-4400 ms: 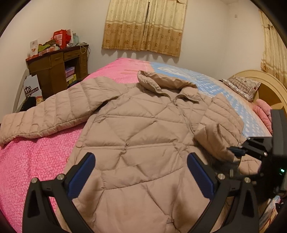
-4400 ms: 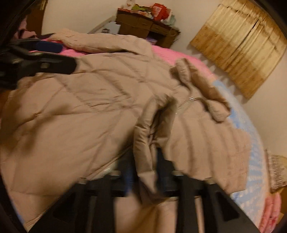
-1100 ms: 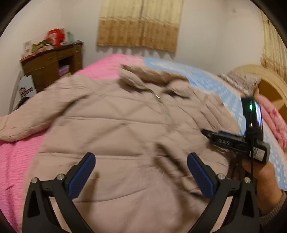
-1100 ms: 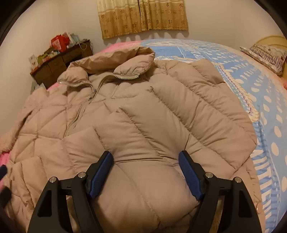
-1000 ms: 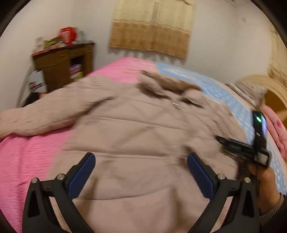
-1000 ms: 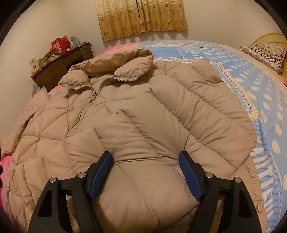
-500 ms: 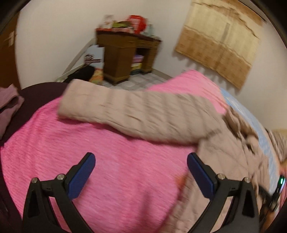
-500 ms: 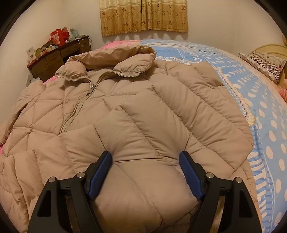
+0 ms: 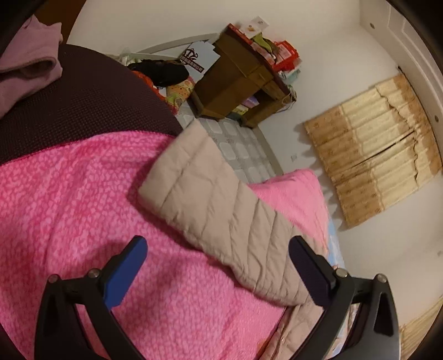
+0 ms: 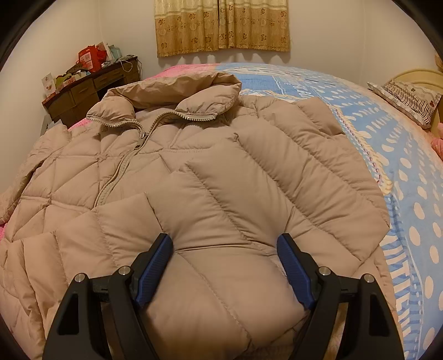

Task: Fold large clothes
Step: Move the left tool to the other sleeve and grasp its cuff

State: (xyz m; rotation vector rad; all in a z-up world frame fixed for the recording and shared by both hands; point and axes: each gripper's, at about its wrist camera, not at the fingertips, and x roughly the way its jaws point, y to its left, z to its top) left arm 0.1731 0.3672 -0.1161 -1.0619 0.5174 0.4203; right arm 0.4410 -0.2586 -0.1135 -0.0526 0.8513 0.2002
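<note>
Bed (image 10: pixel 360 110): pink blanket (image 9: pixel 83 210) on 1 side, blue dotted cover on the other.
Jacket (image 10: pixel 193 177): beige, quilted, zipped, flat on the bed; 1 sleeve (image 10: pixel 277 193) folded across the chest, the other sleeve (image 9: pixel 221 210) stretched over the pink blanket.
Desk (image 9: pixel 238 88): brown, cluttered.
Right gripper (image 10: pixel 225 265): jaws wide apart, folded sleeve between them, nothing gripped.
Left gripper (image 9: pixel 218 265): jaws wide apart, above the stretched sleeve, empty.

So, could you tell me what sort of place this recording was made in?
Most likely a home bedroom: a beige puffer jacket lies on a bed with a pillow, beside a cluttered wooden desk and a curtained window.
</note>
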